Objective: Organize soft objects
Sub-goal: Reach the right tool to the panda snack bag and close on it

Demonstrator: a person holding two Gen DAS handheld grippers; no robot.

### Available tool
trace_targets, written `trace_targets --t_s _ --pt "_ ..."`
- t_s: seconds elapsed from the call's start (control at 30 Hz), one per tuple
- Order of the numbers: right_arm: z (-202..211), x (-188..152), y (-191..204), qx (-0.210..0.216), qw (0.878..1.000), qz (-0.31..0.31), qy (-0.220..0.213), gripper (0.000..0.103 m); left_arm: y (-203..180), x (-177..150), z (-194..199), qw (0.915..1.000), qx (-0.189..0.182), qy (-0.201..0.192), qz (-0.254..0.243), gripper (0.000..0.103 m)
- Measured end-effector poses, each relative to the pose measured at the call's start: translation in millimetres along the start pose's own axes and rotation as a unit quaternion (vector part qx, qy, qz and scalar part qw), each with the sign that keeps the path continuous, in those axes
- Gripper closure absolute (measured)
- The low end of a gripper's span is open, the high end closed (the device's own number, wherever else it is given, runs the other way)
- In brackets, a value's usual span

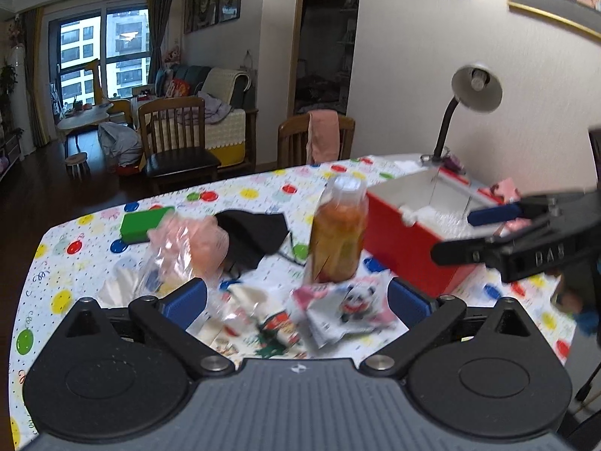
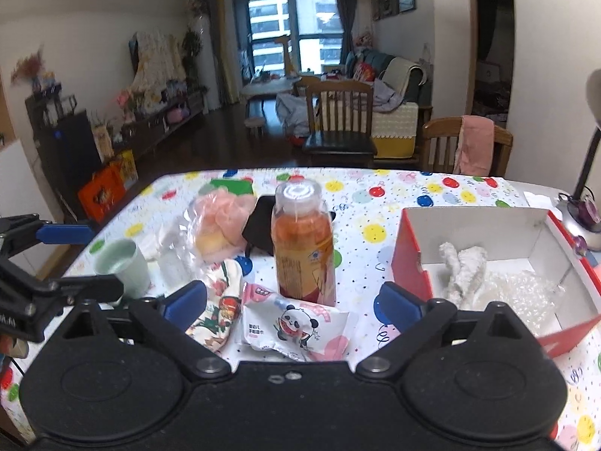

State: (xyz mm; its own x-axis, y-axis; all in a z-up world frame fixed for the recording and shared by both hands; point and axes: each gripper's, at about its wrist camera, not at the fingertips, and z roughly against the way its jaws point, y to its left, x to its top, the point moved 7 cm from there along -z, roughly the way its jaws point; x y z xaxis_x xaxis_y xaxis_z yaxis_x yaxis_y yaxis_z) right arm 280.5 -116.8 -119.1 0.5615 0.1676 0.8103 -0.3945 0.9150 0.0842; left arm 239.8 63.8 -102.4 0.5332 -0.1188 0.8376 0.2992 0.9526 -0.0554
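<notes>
My left gripper point(image 1: 296, 300) stands open above a pink-and-white panda wipes pack point(image 1: 349, 308) and a flower-print pouch point(image 1: 278, 330), touching neither. Beyond them lie a pink puff in a clear bag point(image 1: 188, 248) and a black cloth point(image 1: 251, 236). My right gripper point(image 2: 293, 304) is open too, hovering over the same panda pack point(image 2: 296, 327) with the pouch point(image 2: 221, 308) by its left finger. A red box point(image 2: 409, 259) at the right holds a white fluffy towel point(image 2: 462, 267) and bubble wrap point(image 2: 522, 289). Each gripper shows in the other view: right gripper point(image 1: 473, 233), left gripper point(image 2: 75, 259).
An orange drink bottle point(image 2: 302, 244) stands upright just past the panda pack. A mint cup point(image 2: 122, 267) sits at the left, a green block point(image 1: 144, 225) at the far side. A desk lamp point(image 1: 477, 86) rises behind the box. Wooden chairs point(image 2: 338, 112) stand beyond the table's far edge.
</notes>
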Motion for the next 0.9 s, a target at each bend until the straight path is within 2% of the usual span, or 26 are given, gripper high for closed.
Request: trace_targets --t_s 0.07,0.17,0.3,0.4,0.57,0.67,0.8,0.9 --pt "-11.4 -1.6 3.5 -0.001 1.000 0.007 0.012 0.005 4.8 -10.9 -5.4 1.0000 0.000 0.003 -0.001 0.000" --pt "-29.2 -3.5 6.0 0.003 0.999 0.025 0.031 0.005 10.7 -26.5 -17.3 0.9996 -0.004 0.028 0.000 0.000" --pt "-55.1 -5.0 5.8 0.006 0.997 0.052 0.056 0.005 18.5 -41.6 -32.8 0.9992 0.014 0.037 0.001 0.000" --pt "-73.7 -5.9 5.8 0.017 0.994 0.074 0.077 0.005 26.1 -53.2 -45.5 0.9981 0.002 0.054 0.028 0.000" --pt "-106.0 -6.3 4.5 0.027 0.987 0.107 0.117 0.007 43.4 -71.0 -68.4 0.9944 0.015 0.089 0.055 0.000" --pt "-123.5 -9.2 5.0 0.029 0.982 0.125 0.139 0.009 46.4 -80.1 -79.3 0.9934 0.016 0.105 0.042 0.000" --pt "-139.3 -12.8 8.3 0.039 0.976 0.146 0.159 0.010 43.2 -92.5 -92.1 0.9914 -0.001 0.130 0.017 0.000" --pt "-148.5 -16.8 10.2 0.044 0.971 0.162 0.171 0.010 34.8 -97.6 -98.1 0.9909 0.001 0.132 -0.024 0.000"
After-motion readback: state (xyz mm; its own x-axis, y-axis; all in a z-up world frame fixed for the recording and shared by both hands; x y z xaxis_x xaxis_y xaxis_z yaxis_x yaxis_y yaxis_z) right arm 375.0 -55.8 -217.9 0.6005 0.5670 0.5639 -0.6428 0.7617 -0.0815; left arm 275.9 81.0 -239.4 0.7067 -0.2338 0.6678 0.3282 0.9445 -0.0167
